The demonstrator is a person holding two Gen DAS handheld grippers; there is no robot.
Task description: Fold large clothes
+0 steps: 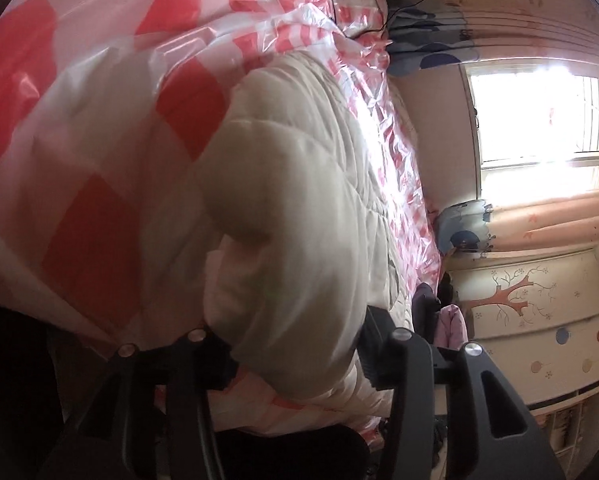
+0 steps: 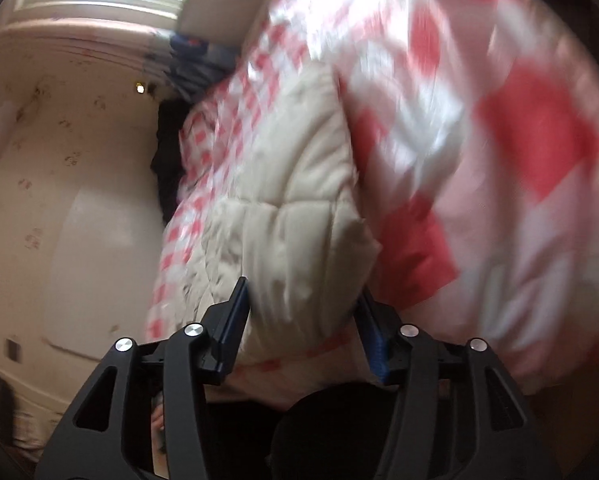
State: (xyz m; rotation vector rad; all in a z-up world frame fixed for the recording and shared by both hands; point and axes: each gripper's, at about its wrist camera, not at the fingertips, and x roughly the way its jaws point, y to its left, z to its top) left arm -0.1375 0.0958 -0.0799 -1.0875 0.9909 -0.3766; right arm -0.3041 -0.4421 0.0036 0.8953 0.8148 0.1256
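Jaws of both grippers are closed on the cream quilted puffer jacket [image 1: 299, 184], each pair squeezing a thick padded fold between its pads. In the left wrist view the left gripper [image 1: 299, 344] points forward and somewhat downward, its black fingers [image 1: 373, 332] sunk into the bulging near end of the jacket so that the padding swells up over them. In the right wrist view the right gripper [image 2: 301, 320] is pitched down in the same way, its blue-padded fingers [image 2: 235, 320] pressing either side of a puffy edge of the same jacket [image 2: 291, 208]; this view is smeared by motion blur. The jacket lies stretched along a bed covered with a glossy red-and-white checked plastic sheet [image 1: 91, 128], running away from both cameras. Beyond the bed's edge are a bright window [image 1: 539, 120], a peach curtain [image 1: 559, 216] and a cream cabinet [image 1: 539, 320] painted with a branching tree and coloured dots. No brand, label or writing can be read anywhere.
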